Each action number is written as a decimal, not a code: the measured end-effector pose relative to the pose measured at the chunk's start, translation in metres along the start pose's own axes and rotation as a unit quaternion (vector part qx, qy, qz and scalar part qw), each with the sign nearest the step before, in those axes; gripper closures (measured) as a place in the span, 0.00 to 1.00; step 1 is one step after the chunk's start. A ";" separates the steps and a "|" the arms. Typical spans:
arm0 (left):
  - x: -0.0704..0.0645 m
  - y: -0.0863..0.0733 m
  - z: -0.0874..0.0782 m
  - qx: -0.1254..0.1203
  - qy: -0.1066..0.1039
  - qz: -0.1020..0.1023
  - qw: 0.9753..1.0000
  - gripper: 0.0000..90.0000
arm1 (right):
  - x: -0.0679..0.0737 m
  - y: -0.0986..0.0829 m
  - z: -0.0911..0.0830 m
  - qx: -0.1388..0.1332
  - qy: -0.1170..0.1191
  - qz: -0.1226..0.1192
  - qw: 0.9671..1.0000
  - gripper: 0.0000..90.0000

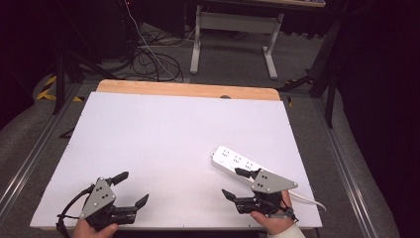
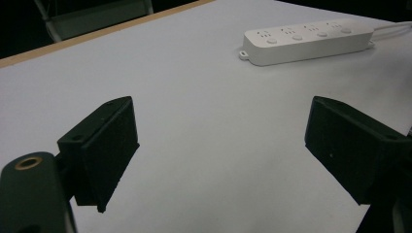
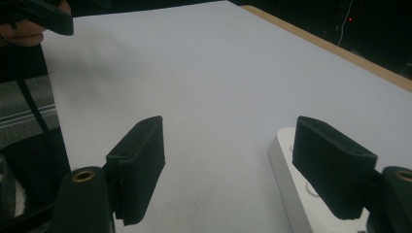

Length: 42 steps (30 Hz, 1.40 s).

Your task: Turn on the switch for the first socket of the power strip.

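A white power strip (image 1: pixel 232 160) lies flat on the white tabletop (image 1: pixel 168 139) at the right, its cable (image 1: pixel 311 200) trailing off toward the near right edge. My right gripper (image 1: pixel 236 183) hovers open at the strip's near end, one jaw over it. In the right gripper view the strip (image 3: pixel 297 208) sits partly behind the right-hand jaw, and that gripper (image 3: pixel 233 165) holds nothing. My left gripper (image 1: pixel 131 189) is open near the front left corner, far from the strip. Its own view shows the jaws of this gripper (image 2: pixel 221 145) wide apart over bare table, with the strip (image 2: pixel 306 41) farther off.
A wooden strip (image 1: pixel 188 89) runs along the table's far edge. Beyond it stand a white desk frame (image 1: pixel 233 29) and loose cables (image 1: pixel 153 62) on the floor. Metal rails (image 1: pixel 29 158) flank the table. The other hand (image 3: pixel 29 29) shows at the upper left of the right gripper view.
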State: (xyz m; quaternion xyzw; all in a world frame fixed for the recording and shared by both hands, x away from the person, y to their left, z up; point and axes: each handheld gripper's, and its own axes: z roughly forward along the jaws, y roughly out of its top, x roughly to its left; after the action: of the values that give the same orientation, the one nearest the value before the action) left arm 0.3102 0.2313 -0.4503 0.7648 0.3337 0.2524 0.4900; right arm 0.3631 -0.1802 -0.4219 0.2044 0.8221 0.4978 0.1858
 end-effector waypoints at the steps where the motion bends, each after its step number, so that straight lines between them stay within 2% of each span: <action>1: 0.000 0.000 0.000 0.000 0.000 0.000 1.000 0.14 | 0.000 0.000 0.000 0.001 -0.002 0.000 1.000 0.31; 9: 0.000 0.000 0.000 0.000 0.001 0.000 1.000 0.14 | -0.005 0.007 -0.004 -0.006 -0.009 0.004 1.000 0.33; 11: 0.000 0.000 0.000 0.000 0.001 0.001 1.000 0.14 | -0.007 0.007 -0.004 -0.003 0.003 0.012 1.000 0.34; 17: 0.000 0.000 0.000 -0.001 0.003 0.001 1.000 0.14 | -0.008 0.009 -0.004 0.003 0.002 0.011 1.000 0.38; 18: 0.000 0.000 0.000 -0.001 0.002 0.000 1.000 0.14 | -0.009 0.011 -0.005 0.008 0.000 0.007 1.000 0.45; 20: -0.001 0.000 0.001 0.000 0.001 0.000 1.000 0.14 | -0.010 0.012 -0.006 0.010 -0.002 0.008 1.000 0.48; 23: -0.001 0.000 0.001 0.001 0.002 0.002 1.000 0.14 | -0.017 0.015 -0.009 0.017 0.003 0.012 1.000 0.63; 28: -0.001 0.000 0.001 0.001 0.001 0.000 1.000 0.14 | -0.024 0.015 -0.013 0.032 -0.013 0.018 0.999 0.88; 32: -0.001 0.000 0.002 0.005 0.002 0.004 1.000 0.14 | -0.029 0.017 -0.017 0.051 -0.026 0.023 0.998 0.99; 37: -0.001 0.000 0.002 0.006 0.003 0.006 1.000 0.14 | -0.034 0.017 -0.018 0.076 -0.046 0.023 0.996 1.00; 39: -0.001 0.000 0.002 0.007 0.003 0.004 1.000 0.14 | -0.038 0.016 -0.016 0.094 -0.063 0.029 0.993 1.00; 40: -0.001 0.000 0.002 0.006 0.004 0.003 1.000 0.14 | -0.038 0.016 -0.016 0.094 -0.063 0.029 0.993 1.00; 42: -0.001 0.000 0.002 0.006 0.004 0.003 1.000 0.14 | -0.040 0.015 -0.015 0.106 -0.073 0.036 0.991 1.00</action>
State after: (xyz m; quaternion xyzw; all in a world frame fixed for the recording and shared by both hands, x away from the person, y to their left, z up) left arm 0.3109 0.2293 -0.4516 0.7679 0.3349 0.2552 0.4828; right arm 0.3918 -0.2063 -0.3974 0.2878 0.8470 0.3976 0.2042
